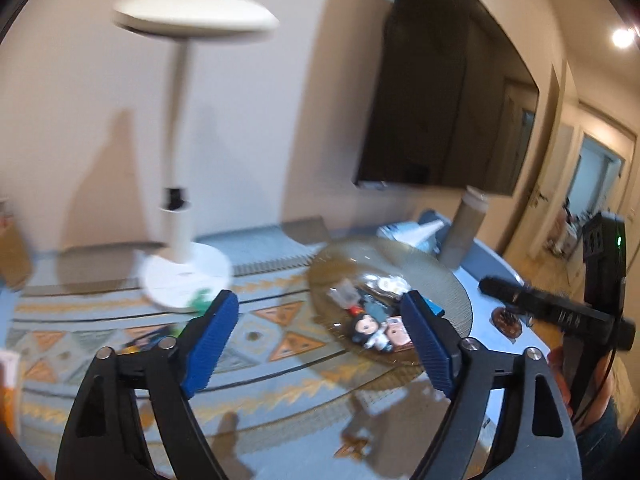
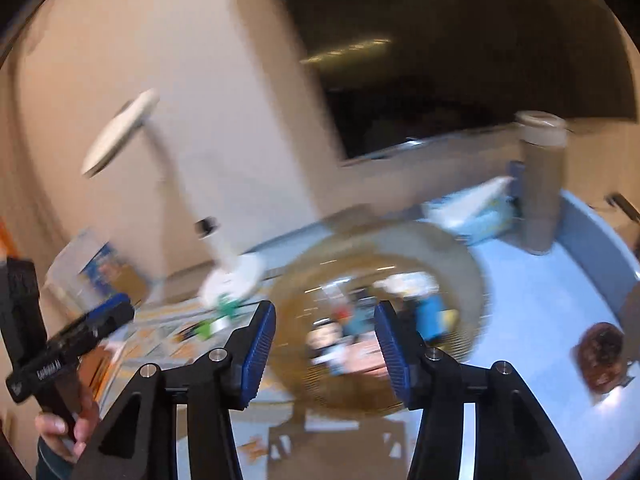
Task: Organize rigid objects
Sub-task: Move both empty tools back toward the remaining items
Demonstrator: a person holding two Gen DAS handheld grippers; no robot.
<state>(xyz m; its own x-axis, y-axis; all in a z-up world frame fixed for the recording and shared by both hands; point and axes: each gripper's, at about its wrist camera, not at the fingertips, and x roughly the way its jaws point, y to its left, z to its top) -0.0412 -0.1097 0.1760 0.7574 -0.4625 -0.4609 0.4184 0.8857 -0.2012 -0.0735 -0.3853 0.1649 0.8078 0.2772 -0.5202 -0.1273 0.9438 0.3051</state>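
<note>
While both grippers hang over the patterned cloth [image 1: 280, 320] with nothing between their blue pads, the left gripper [image 1: 320, 340] spread wide and the right gripper [image 2: 326, 350] parted less, the small toys lie heaped in the glass plate [image 1: 452, 284] at centre frame. A doll [image 1: 370, 330] lies there, head toward the left of frame, its long axis running across. No writing reads clearly; only the left view is sharp enough for the doll, only the right shows a hand [image 2: 60, 432] at lower left.
</note>
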